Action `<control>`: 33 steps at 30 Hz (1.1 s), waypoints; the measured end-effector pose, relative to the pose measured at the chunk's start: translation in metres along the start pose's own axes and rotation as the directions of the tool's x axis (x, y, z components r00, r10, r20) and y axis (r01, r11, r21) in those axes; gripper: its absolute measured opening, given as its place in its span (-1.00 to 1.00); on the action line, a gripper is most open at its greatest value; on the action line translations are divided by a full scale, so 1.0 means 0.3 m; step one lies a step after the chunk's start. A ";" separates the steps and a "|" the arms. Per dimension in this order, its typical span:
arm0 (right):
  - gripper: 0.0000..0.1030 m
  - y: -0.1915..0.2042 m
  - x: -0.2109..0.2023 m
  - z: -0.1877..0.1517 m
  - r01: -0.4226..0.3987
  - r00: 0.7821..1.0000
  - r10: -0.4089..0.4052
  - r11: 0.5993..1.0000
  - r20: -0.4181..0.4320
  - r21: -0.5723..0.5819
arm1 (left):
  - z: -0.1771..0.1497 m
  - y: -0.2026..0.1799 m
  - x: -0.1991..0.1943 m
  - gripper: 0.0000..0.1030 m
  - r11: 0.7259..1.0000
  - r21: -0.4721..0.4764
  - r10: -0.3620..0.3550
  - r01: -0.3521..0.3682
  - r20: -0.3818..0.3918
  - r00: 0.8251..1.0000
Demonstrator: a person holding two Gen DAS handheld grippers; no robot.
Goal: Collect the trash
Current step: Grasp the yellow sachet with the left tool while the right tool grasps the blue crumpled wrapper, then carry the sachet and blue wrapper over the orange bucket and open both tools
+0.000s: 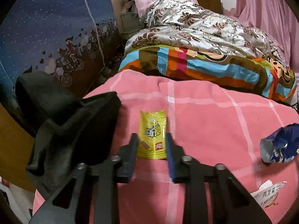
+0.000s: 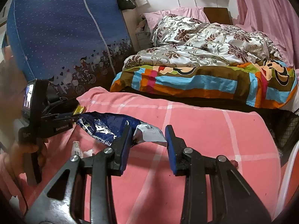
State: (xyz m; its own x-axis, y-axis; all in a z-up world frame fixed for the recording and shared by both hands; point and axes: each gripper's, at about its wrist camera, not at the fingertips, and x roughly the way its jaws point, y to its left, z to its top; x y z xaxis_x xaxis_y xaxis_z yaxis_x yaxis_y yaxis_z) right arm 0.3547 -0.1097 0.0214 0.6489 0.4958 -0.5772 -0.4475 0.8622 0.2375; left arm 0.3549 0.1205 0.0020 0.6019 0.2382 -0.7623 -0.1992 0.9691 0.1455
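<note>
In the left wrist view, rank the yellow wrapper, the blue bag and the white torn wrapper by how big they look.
1. blue bag, though the frame edge cuts it off
2. yellow wrapper, close to it in apparent size; it lies nearer the lens, between the open left gripper fingers, so this order is unsure
3. white torn wrapper, partly cut off

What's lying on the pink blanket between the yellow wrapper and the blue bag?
Nothing: in the left wrist view, only bare pink blanket stretches between the yellow wrapper and the blue bag.
</note>
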 end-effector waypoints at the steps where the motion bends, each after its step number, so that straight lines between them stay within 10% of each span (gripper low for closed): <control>1: -0.17 0.003 -0.002 0.000 0.001 1.000 -0.001 1.000 0.002 -0.002 | 0.002 0.002 -0.005 -0.86 1.000 0.006 0.020 -0.020 0.006 1.000; 20: -0.17 0.028 -0.122 -0.032 0.027 0.992 -0.024 0.999 0.125 -0.023 | -0.088 0.004 -0.233 -0.99 0.974 -0.088 -0.192 0.210 0.182 0.965; 33: -0.17 -0.033 -0.422 -0.059 0.100 0.911 -0.105 0.994 0.399 0.033 | -0.094 -0.195 -0.566 -0.99 0.950 0.083 -0.305 0.300 0.440 0.845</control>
State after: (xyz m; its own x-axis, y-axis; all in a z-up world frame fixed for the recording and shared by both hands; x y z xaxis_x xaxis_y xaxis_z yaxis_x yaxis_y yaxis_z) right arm 0.2661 -0.1830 0.0782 0.8836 0.4027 -0.2392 -0.3595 0.9104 0.2046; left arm 0.2426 0.0217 0.1053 0.9092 -0.0661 -0.4110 0.0555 0.9977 -0.0376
